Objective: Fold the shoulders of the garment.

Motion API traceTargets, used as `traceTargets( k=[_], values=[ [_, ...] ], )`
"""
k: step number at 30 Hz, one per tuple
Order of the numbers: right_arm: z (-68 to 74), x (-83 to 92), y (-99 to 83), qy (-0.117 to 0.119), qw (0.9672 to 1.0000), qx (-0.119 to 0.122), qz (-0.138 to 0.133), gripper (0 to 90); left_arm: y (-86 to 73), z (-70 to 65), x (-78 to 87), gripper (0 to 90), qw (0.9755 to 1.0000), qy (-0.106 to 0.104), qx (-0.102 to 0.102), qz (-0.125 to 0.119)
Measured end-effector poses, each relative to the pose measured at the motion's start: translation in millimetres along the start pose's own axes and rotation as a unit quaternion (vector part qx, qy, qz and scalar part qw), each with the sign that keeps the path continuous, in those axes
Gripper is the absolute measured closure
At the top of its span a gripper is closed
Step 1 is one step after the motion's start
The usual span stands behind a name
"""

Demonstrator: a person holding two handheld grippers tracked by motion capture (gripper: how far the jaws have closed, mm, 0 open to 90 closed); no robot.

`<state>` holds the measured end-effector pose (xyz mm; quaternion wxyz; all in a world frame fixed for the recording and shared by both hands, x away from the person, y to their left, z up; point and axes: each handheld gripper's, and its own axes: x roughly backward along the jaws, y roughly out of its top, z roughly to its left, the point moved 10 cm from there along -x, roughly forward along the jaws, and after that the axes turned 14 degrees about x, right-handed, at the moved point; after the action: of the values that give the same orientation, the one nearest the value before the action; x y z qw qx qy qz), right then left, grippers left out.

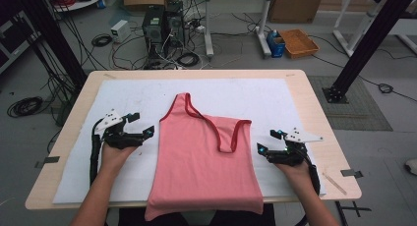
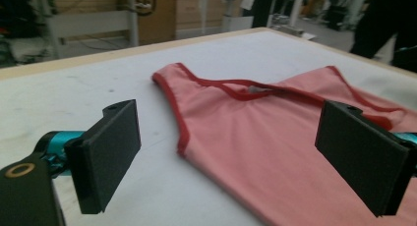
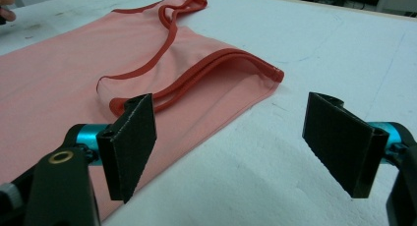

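A white mat (image 1: pixel 275 96) covers the table; the left gripper (image 1: pixel 142 132) and right gripper (image 1: pixel 264 148), jaws spread and empty, flank the pink tank top (image 1: pixel 201 157) folded lengthwise mid-table. Each should pinch both layers squarely, I'd say

A lab: computer towers (image 1: pixel 163 23), tangled floor cables (image 1: pixel 110 42), black rig frame (image 1: pixel 366 42).

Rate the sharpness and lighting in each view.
High view: dim, even light, mildly soft; pink tank top reads clearly. Left gripper view: left claw sharp, room behind blurred. Right gripper view: right claw slightly soft up close, white mat bright, no glare.
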<state>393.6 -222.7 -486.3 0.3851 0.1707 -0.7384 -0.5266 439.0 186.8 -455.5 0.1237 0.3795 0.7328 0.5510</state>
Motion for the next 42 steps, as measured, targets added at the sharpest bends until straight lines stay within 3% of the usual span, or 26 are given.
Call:
traceTargets(
  k=[4,10,14,23,26,32,36,39,40,42],
  values=[
    [-0.4,-1.2,-1.3,0.002,1.0,-0.003,0.008,20.2,6.2,1.9,-18.7,10.0,0.9998,-0.009,0.015,0.009],
    [-1.5,-3.4,-2.8,0.008,0.9997,-0.014,0.019,19.6,17.5,6.0,-52.3,10.0,0.9984,0.0,0.005,0.056],
    [-1.5,-3.4,-2.9,0.007,0.9997,-0.012,0.019,19.6,31.4,1.7,-71.8,10.0,0.9976,-0.008,0.005,0.068],
    [-2.3,-3.3,-2.9,0.004,0.9998,-0.013,0.017,19.6,54.2,-0.1,-105.3,10.0,0.9954,-0.003,-0.001,0.095],
    [-2.1,-3.3,-2.7,0.003,0.9998,-0.012,0.017,19.6,60.5,3.8,-112.8,10.0,0.9952,0.008,-0.003,0.097],
    [-3.2,-2.7,-2.6,0.0,0.9998,-0.014,0.015,19.6,61.3,15.4,-132.8,11.1,0.9925,0.023,0.002,0.12],
    [-3.5,-3.0,-2.7,-0.001,0.9998,-0.016,0.015,19.6,54.1,32.5,-146.7,11.3,0.9887,0.045,0.005,0.143],
    [-3.5,-2.7,-2.7,-0.002,0.9998,-0.015,0.015,19.6,49.3,45.2,-154.8,12.2,0.9887,0.052,0.022,0.139],
    [-3.6,-2.7,-2.6,-0.002,0.9998,-0.016,0.014,19.6,44.6,49.9,-157.3,12.7,0.9876,0.057,0.031,0.143],
    [-3.8,-2.7,-2.9,-0.002,0.9997,-0.019,0.016,19.6,32.3,58.8,-162.3,13.8,0.9833,0.07,0.034,0.165]
  ],
)
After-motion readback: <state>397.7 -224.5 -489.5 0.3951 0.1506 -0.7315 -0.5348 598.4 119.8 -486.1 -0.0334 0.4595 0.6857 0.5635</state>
